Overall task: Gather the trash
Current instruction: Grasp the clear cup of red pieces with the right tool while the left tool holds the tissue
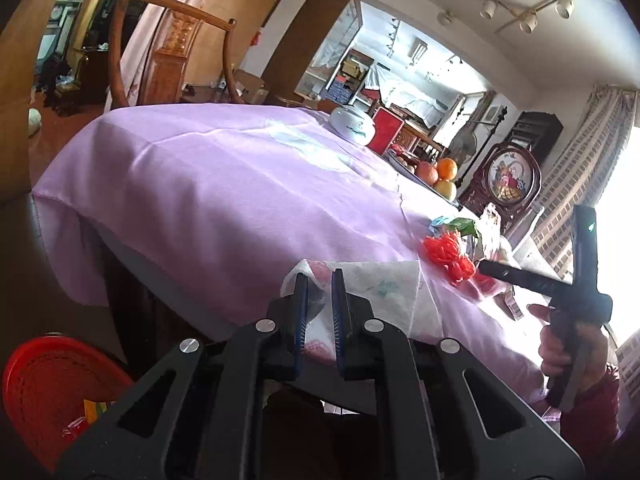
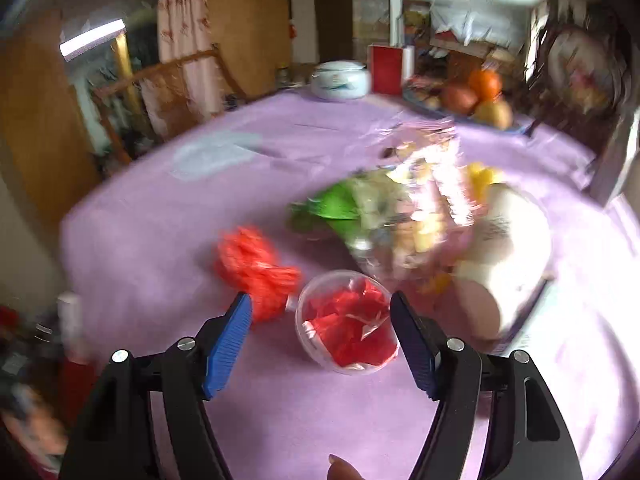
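Note:
My left gripper is shut on the near end of a white printed paper towel that lies at the edge of the purple-clothed table. My right gripper is open over a clear plastic cup holding red wrapper scraps. The cup sits between the fingers, with the right pad close to its rim and the left pad apart. Beside the cup lies a red mesh net, also seen as the red mesh net. Behind it are a green wrapper and a crinkled clear bag, both blurred.
A red bin with some wrappers stands on the floor at lower left, below the table edge. A fruit plate, a white lidded bowl and a red box sit at the far side. A wooden chair stands behind. A hand holds the right gripper.

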Demonstrator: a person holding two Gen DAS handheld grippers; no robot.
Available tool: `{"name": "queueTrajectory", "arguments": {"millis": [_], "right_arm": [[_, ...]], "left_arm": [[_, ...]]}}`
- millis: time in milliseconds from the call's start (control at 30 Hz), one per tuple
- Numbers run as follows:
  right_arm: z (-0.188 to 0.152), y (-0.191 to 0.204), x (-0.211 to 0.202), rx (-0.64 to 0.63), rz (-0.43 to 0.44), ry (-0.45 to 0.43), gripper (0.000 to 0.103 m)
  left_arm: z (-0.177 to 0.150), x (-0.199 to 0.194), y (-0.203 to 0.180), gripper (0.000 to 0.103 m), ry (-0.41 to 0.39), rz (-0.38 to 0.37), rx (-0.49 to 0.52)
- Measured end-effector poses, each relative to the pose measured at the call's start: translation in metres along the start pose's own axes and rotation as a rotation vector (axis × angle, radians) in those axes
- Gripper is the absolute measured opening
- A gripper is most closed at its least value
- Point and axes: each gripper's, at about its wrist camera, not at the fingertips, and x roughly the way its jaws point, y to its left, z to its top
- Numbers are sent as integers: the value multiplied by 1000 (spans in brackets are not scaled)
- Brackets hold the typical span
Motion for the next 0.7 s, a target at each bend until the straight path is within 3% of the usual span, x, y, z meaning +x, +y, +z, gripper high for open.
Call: {"name": "queueTrajectory", "arguments": {"millis": [67,100,133,167,433,700], "right_arm": [[-2,-1,8,-5,-8,39,65],[-2,-2,13,-3,13,61,57],[-2,-3,16,-1,20,75,42],[-2,-5,16,9,-1,63,37],[-19,-7,-24,42,137,-73,36],[-24,-2,-67,41,200,-170,36]], "left_arm": [[2,0,-5,13,-4,-8,10],[4,0,-7,13,-7,-14,11],[5,0,-7,13,-9,-21,10],[7,-1,-8,13,-10,-27,8],[19,-13,-20,10,-16,-42,26],[30,-53,-26,10,-77,-1,57]]}}
